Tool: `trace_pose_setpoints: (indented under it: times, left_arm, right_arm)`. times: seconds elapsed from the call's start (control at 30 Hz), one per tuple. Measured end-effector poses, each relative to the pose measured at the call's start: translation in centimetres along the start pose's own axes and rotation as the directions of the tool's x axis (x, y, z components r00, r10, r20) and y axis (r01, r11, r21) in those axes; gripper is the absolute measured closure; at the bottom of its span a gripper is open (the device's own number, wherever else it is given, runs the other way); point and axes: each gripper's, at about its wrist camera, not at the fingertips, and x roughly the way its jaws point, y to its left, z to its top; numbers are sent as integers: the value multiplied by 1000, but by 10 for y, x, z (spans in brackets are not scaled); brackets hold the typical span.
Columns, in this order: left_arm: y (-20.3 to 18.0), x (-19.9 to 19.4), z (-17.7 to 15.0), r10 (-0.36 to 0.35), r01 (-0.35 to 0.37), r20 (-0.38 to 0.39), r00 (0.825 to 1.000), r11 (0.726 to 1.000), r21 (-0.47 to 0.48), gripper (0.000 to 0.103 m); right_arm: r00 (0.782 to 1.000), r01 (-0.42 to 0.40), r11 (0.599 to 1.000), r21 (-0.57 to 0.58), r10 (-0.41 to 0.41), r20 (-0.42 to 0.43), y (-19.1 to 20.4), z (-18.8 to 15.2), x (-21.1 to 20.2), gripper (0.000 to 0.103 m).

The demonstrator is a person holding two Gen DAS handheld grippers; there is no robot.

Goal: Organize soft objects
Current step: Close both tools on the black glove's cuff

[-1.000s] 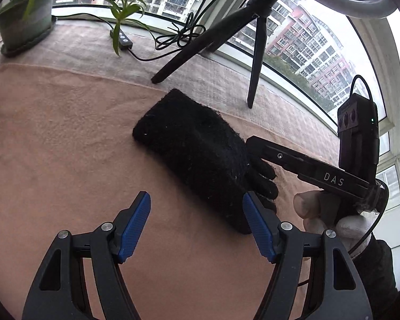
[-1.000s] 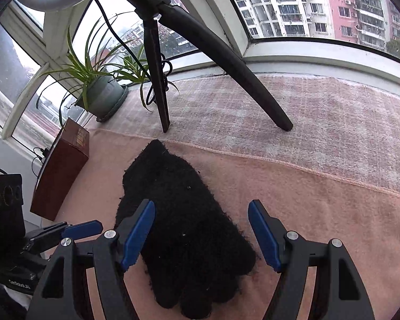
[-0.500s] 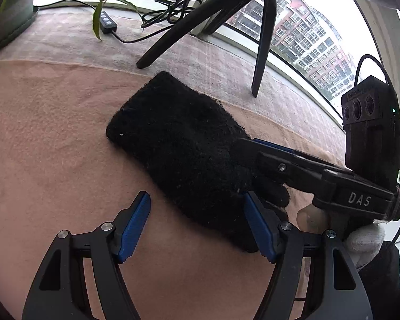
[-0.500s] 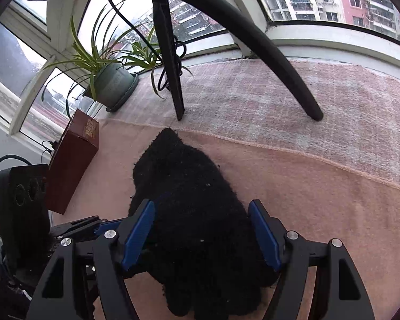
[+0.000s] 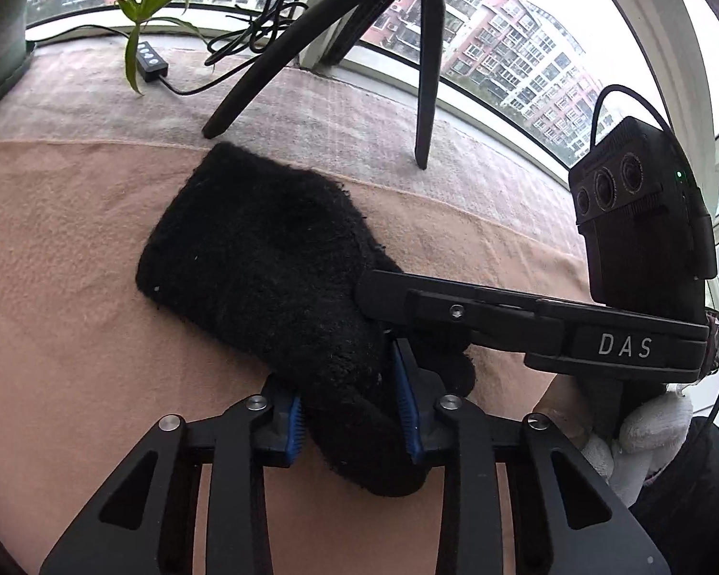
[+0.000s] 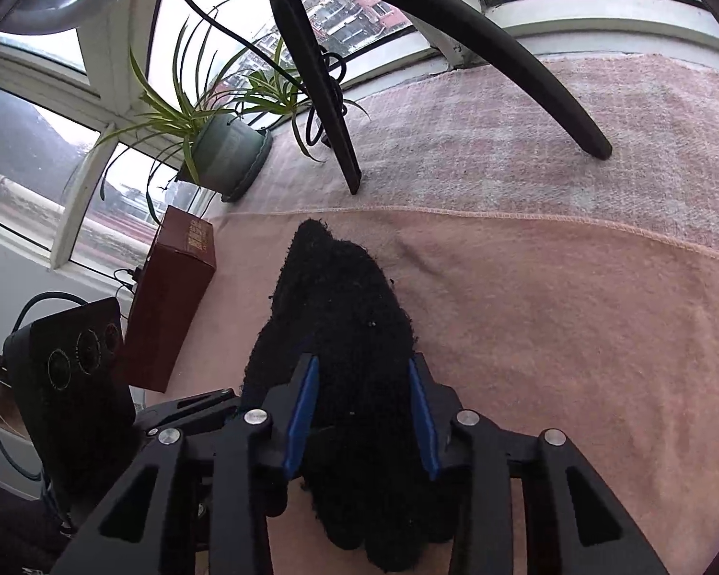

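Note:
A black knitted glove lies flat on the pink blanket, cuff toward the window. My left gripper is shut on the glove's finger end, blue pads pressing into both sides of the knit. In the right wrist view the same glove runs away from me, and my right gripper is closing its jaws on the same end, with the knit filling the gap between the pads. The right gripper's black finger crosses just above the left one. A hand in a white glove holds it.
Black tripod legs stand on the blanket behind the glove. A potted plant and a brown box sit at the left edge by the window. A cable with a small remote lies near the sill.
Both grippers went from wide open to clamped on the glove's finger end. Both views drew closer to the glove, and the right gripper slid in over the left one.

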Motion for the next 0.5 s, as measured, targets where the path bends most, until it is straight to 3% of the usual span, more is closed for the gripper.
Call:
trace_pose_setpoints:
  times: [0.1,0.5]
  left_arm:
    - [-6,-7,-2,-19,19,16,1000,999,30,76]
    - [-1,-63,-15,-40,36,83,996,998,54,77]
  right_arm:
    - [1000,-16,1000,-11,16,-7,10,-2,1,81]
    - [998,-57,997,-55,58,2,57,-10,-7,84]
